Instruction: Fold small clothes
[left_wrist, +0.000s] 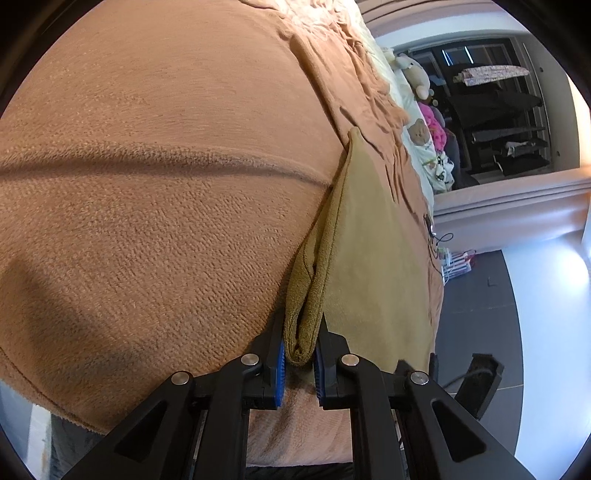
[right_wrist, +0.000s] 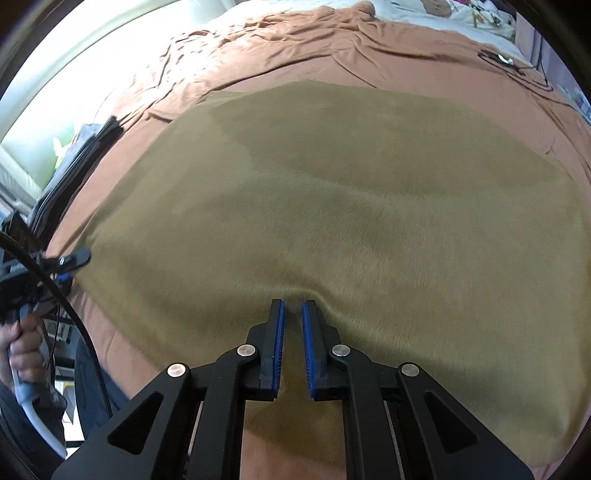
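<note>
The left gripper (left_wrist: 300, 343) is squeezing a thick roll of the olive cloth (left_wrist: 365, 258) between its two blue pads (left_wrist: 280, 369). The jaws are sitting a little way apart, and the bunched-up cloth is filling the whole gap. In the left wrist view, the cloth is running up from the bottom middle of the frame toward the right of centre. It is lying on the orange blanket (left_wrist: 147, 184), which is filling most of the left side. A long crease is crossing the blanket from the left edge to the cloth. At the upper right, a teddy bear (left_wrist: 415, 74) is sitting near the top end of the bed, and a dark rack (left_wrist: 498, 122) is standing behind it.

In the right wrist view, the olive cloth (right_wrist: 351, 203) is spreading wide and flat across the middle of the frame, on the orange blanket (right_wrist: 295, 51). The right gripper (right_wrist: 293, 317) is sitting at the cloth's near edge, at the bottom middle. Its jaws are a small way apart, and the cloth is puckering right at their tips. I cannot tell if the pads are really pinching it. At the left edge, the left gripper (right_wrist: 68, 267) is holding the cloth's corner, and a hand (right_wrist: 22, 350) is holding its handle at the lower left.
</note>
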